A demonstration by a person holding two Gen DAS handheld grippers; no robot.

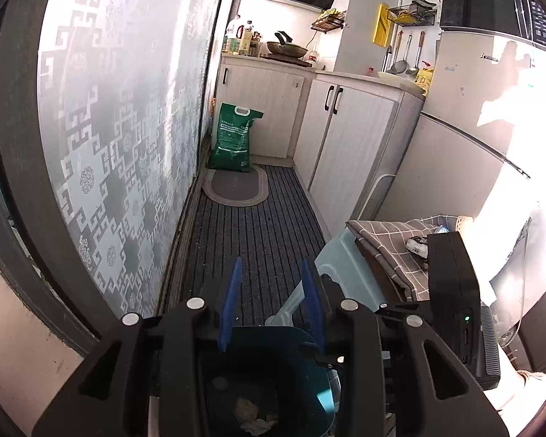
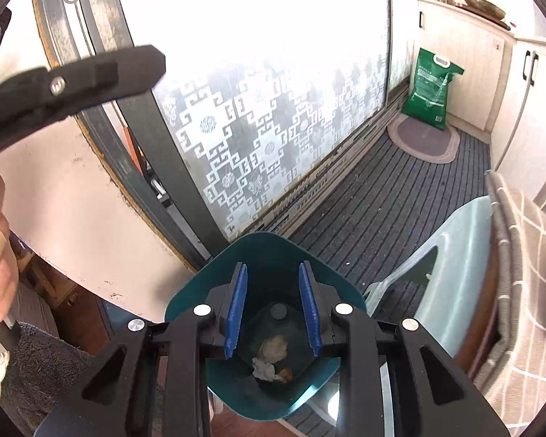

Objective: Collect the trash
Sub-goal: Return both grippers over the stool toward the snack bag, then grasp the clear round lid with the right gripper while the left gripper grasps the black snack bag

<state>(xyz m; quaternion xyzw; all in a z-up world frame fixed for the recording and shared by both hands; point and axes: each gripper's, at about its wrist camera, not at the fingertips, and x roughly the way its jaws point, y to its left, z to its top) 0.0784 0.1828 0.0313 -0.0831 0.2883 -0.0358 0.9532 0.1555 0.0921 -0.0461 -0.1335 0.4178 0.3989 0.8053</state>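
Note:
A teal trash bin (image 2: 265,255) stands on the floor right under both grippers. Crumpled paper scraps (image 2: 273,349) lie at its bottom, also seen in the left wrist view (image 1: 251,413). My right gripper (image 2: 273,273) is open and empty, its blue fingers hanging over the bin's mouth. My left gripper (image 1: 271,267) is open and empty above the bin (image 1: 269,357), pointing along the floor. A wrapper (image 1: 418,245) lies on the checked cloth (image 1: 386,244) to the right. The right gripper's black body (image 1: 451,291) shows beside it.
A pale blue plastic stool (image 2: 451,236) stands next to the bin. A patterned glass sliding door (image 1: 127,127) runs along the left. A green bag (image 1: 233,138) and oval mat (image 1: 234,187) lie at the far end by white cabinets (image 1: 345,138). A fridge (image 1: 466,109) stands on the right.

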